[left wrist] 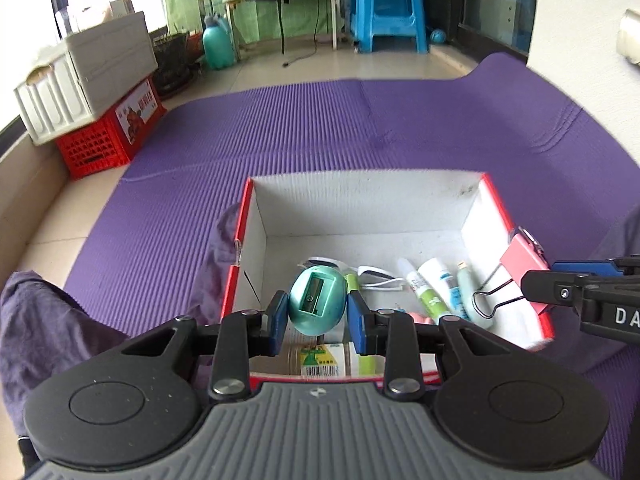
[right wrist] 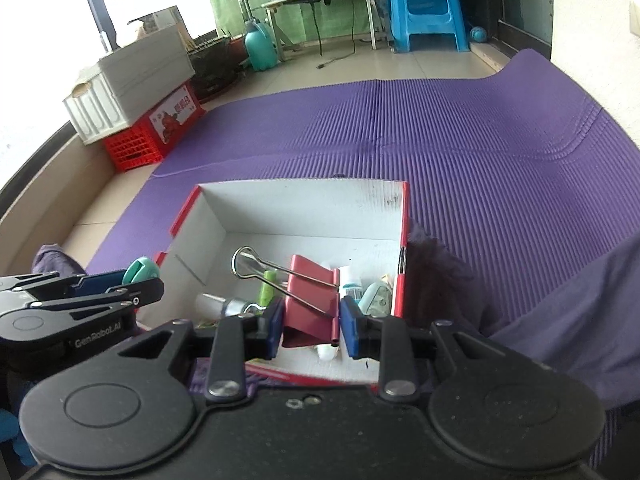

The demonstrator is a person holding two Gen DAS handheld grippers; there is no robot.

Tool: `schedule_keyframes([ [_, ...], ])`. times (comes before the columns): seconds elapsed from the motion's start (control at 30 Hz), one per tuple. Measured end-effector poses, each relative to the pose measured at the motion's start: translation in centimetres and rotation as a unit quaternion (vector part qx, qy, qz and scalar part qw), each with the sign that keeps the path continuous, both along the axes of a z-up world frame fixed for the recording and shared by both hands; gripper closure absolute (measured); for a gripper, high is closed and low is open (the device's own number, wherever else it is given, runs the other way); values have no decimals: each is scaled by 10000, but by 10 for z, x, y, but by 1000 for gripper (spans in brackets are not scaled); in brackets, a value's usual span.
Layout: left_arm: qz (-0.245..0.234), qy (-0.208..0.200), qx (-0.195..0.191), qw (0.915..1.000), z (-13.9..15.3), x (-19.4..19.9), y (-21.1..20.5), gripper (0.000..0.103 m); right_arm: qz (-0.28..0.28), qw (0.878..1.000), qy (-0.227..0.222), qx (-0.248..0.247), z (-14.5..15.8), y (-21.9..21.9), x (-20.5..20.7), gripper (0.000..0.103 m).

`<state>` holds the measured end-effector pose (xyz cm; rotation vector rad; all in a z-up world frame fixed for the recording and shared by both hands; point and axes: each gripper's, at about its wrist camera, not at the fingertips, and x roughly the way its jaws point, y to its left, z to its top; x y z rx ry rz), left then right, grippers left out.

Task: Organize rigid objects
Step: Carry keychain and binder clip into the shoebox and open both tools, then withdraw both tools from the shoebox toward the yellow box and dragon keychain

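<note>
Left claw (left wrist: 318, 311): clamped on a teal egg-shaped sharpener (left wrist: 317, 305), held over the near end of the box.
Right claw (right wrist: 311, 322): gripping a red binder clip (right wrist: 310, 300) above the box's right side, wire handles pointing away.
Box (left wrist: 360, 196): red-edged white cardboard on a purple mat (left wrist: 280, 128), holding tubes (left wrist: 434, 284) and other small items.

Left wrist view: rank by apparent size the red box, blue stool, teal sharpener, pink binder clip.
1. red box
2. blue stool, though it stands far back, so its true size is unsure
3. teal sharpener, held in the left gripper
4. pink binder clip, close to the sharpener in apparent size
</note>
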<state>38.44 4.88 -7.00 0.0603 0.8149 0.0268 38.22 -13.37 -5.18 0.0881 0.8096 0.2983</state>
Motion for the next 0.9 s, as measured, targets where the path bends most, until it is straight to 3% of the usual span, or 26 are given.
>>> schedule_keyframes([
  [0.4, -23, 486, -27, 9988, -56, 63, -2, 72, 81, 9985, 336, -417, -57, 24, 49, 74],
  [0.9, -230, 885, -32, 9958, -97, 84, -20, 72, 372, 9948, 402, -863, -90, 42, 59, 74],
])
